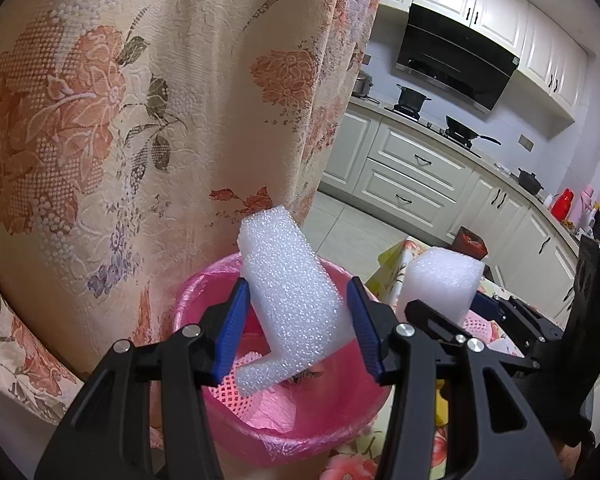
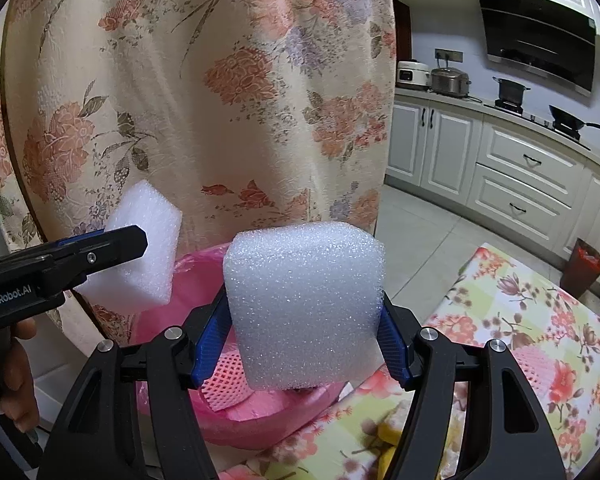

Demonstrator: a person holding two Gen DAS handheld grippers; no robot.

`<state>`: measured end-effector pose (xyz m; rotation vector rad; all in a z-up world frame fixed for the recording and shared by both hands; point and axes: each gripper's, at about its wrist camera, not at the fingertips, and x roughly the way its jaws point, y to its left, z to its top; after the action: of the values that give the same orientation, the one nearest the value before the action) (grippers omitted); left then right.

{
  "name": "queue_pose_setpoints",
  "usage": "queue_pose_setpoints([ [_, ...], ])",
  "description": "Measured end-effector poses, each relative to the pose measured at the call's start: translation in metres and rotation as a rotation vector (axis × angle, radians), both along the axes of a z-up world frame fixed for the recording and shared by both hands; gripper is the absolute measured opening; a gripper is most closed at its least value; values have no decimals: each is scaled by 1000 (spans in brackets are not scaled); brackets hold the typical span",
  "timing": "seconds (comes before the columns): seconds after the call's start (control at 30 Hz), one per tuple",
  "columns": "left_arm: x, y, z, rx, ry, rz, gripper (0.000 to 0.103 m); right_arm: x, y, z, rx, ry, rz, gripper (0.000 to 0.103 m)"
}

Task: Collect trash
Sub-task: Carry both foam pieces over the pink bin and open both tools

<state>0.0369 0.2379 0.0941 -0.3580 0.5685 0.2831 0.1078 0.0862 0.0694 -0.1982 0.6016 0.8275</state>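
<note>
Left tool (image 1: 298,320): long foam piece (image 1: 292,300) gripped above pink bin (image 1: 300,420) | right tool (image 2: 304,344): foam block (image 2: 304,308) gripped | netting already binned; release judged pending.

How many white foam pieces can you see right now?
2. One foam block sits tilted in the left gripper above the pink bin; the other foam block is in the right gripper. More could be hidden inside the bin.

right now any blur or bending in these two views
Left wrist view: fisheye bows the cabinets; the foam piece over the pink bin looks sharp. Right wrist view: dark corners, sharp foam block, tablecloth softens at the bottom.
</note>
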Motion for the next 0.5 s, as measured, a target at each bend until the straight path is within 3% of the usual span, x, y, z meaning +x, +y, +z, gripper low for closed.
queue_pose_setpoints([
  [0.2, 0, 4, 0, -11, -1, 8, 52, 2, 10, -5, -11, 13, 20, 64],
  [0.27, 1, 6, 0, -17, 0, 10, 61, 3, 12, -7, -16, 18, 30, 71],
  [0.3, 1, 6, 0, -19, 0, 14, 72, 3, 13, -8, -20, 19, 35, 76],
  [0.5, 2, 5, -1, -22, -1, 17, 74, 2, 9, -10, -26, 13, 25, 77],
])
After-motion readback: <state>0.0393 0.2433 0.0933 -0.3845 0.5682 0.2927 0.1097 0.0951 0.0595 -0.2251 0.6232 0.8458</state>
